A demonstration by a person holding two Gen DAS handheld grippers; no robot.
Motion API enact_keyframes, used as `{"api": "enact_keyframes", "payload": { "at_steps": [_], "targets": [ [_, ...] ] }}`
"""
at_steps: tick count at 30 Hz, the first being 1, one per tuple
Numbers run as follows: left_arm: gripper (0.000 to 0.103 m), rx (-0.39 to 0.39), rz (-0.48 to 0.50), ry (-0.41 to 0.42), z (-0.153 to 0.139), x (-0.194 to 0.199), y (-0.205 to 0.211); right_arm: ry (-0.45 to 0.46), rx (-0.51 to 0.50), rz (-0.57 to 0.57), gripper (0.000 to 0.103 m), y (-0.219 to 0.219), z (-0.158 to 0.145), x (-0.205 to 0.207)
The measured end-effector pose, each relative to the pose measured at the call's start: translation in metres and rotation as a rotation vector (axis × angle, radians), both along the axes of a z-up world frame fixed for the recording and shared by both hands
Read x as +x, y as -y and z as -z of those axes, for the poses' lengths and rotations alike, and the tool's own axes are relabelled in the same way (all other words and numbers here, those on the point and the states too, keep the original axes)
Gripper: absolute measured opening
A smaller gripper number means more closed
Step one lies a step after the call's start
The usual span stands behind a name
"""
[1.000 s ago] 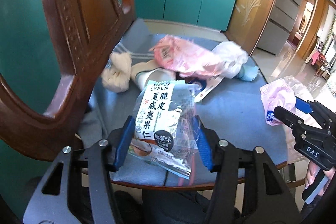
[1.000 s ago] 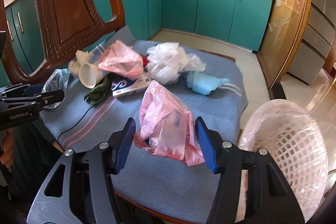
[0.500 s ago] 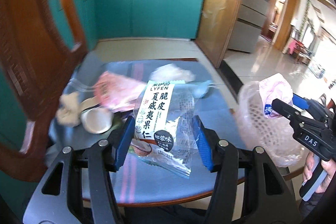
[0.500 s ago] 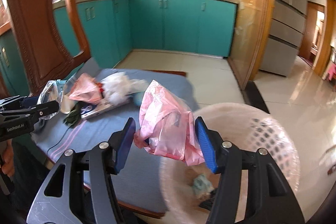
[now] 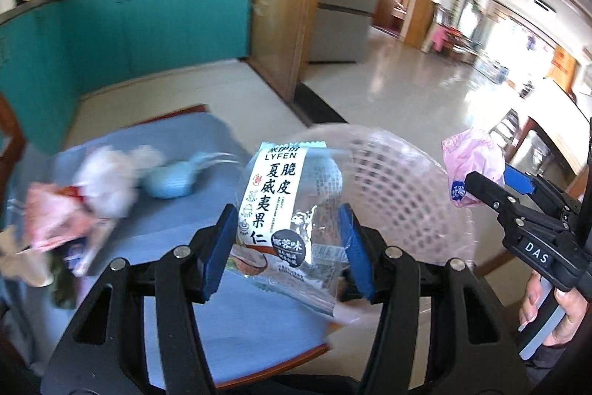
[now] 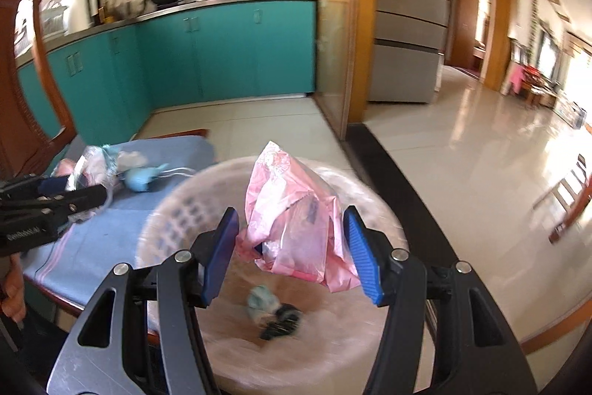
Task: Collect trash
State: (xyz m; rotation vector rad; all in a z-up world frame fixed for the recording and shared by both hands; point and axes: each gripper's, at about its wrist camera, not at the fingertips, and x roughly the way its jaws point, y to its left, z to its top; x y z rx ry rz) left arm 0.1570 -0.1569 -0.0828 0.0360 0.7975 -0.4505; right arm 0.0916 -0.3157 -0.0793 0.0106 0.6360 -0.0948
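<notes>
Hovering mid-frame over the basket [image 6: 177, 210], the right hand-held gripper [image 6: 292, 247] pinches a pink bag [image 6: 296, 221]; the left hand-held gripper [image 5: 288, 250] apparently clamps a snack packet [image 5: 281, 210] beside it.

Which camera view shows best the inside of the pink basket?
The right wrist view: it looks down into the basket, showing trash on its bottom. The left wrist view shows only its lattice wall, partly behind the snack packet.

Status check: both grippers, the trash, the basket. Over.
Left gripper shut on snack wrapper. Right gripper shut on pink bag, above basket. Nothing blocking the drop.
</notes>
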Motion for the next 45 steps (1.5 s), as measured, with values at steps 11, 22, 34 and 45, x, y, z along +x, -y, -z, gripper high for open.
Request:
{"api": "enact_keyframes", "payload": {
  "at_steps": [11, 22, 34, 45],
  "targets": [
    [0.063, 0.008, 0.152, -0.056, 0.032, 0.011, 0.064, -0.020, 0.020, 0.073, 0.058, 0.030, 0.013, -0.017],
    [0.081, -0.011, 0.125, -0.062, 0.030, 0.012, 0.048, -0.043, 0.010, 0.031, 0.063, 0.015, 0.018, -0.004],
    [0.083, 0.041, -0.107, 0.022, 0.021, 0.006, -0.023, -0.062, -0.007, -0.012, 0.081, -0.007, 0.020, 0.008],
    [0.083, 0.189, -0.422, -0.041, 0.055, -0.034, -0.159, -0.065, 0.085, -0.320, 0.081, -0.113, 0.019, 0.049]
  ]
}}
